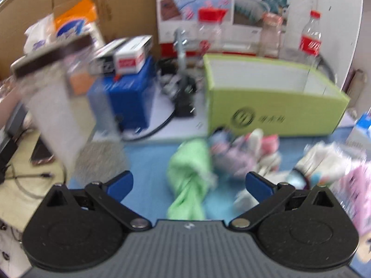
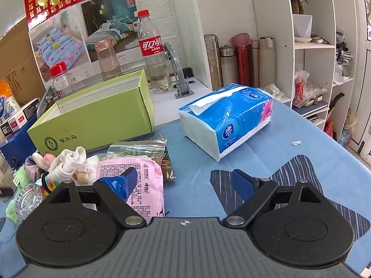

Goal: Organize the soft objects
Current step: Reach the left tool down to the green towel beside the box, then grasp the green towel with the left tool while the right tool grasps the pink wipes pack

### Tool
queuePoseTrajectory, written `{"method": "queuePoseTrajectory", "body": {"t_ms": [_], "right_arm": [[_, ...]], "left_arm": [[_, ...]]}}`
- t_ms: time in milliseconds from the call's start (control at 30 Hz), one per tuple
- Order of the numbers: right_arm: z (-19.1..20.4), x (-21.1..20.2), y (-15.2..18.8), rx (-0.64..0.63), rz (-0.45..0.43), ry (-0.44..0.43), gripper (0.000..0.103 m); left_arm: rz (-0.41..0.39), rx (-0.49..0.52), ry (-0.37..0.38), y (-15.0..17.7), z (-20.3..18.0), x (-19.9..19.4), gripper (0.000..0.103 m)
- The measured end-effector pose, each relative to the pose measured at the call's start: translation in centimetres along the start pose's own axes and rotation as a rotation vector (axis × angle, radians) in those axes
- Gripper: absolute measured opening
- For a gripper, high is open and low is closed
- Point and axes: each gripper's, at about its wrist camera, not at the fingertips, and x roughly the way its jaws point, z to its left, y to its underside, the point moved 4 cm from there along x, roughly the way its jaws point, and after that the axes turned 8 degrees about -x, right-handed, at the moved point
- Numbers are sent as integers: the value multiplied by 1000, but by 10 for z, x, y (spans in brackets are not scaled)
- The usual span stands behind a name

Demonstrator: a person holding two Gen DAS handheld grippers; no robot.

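Note:
The left wrist view is blurred. A green cloth lies on the blue table cover between my open left gripper's fingers. Behind it sit pastel soft toys and white socks, in front of an open green box. In the right wrist view my right gripper is open and empty above the blue cover. Its left finger overlaps a pink pack. White socks, a zip bag and the green box lie to the left. A blue tissue pack sits ahead.
Bottles and a clear jar stand behind the box. A glass ashtray sits at the left edge. Thermos flasks and white shelves stand at the right. A blue case with small boxes stands left of the green box.

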Motion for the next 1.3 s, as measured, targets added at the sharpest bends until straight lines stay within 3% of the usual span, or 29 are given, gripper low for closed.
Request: {"method": "queuePoseTrajectory", "body": {"t_ms": [133,233,333,533,700,867,967,1067,1133,1233,1300], "right_arm": [[2,1,2,-8,10,-6,75],[-1,2,1,-8,9,2,75],[-9,4,0,2,14,10,75],[-26,12,4,46,27,28,75],[-2,1,6,-17,2,-87,75],[45,-11,5,-153,-27,-192,75],[53,7,16,-219,55,-133,75],[29,9,23,-143,82,-113,75],[8,1,21,-68,71,-93,75],[0,-11,18,-81,47,-30,75],[2,-21,17,-87,9,-54,75]], "left_arm": [[41,-4,58,-27,-48,39,102],[83,66,-51,-28,-68,84,102],[146,111,-139,-14,-61,115,102],[107,58,-275,6,2,81,102],[129,-19,-260,28,39,57,102],[97,-88,-180,34,40,32,102],[38,-80,-156,32,38,10,102],[-8,-90,-147,34,45,-12,102],[-14,-117,-146,37,53,-19,102],[9,-179,-143,44,69,-22,102],[41,-223,-134,51,79,-19,102]]}}
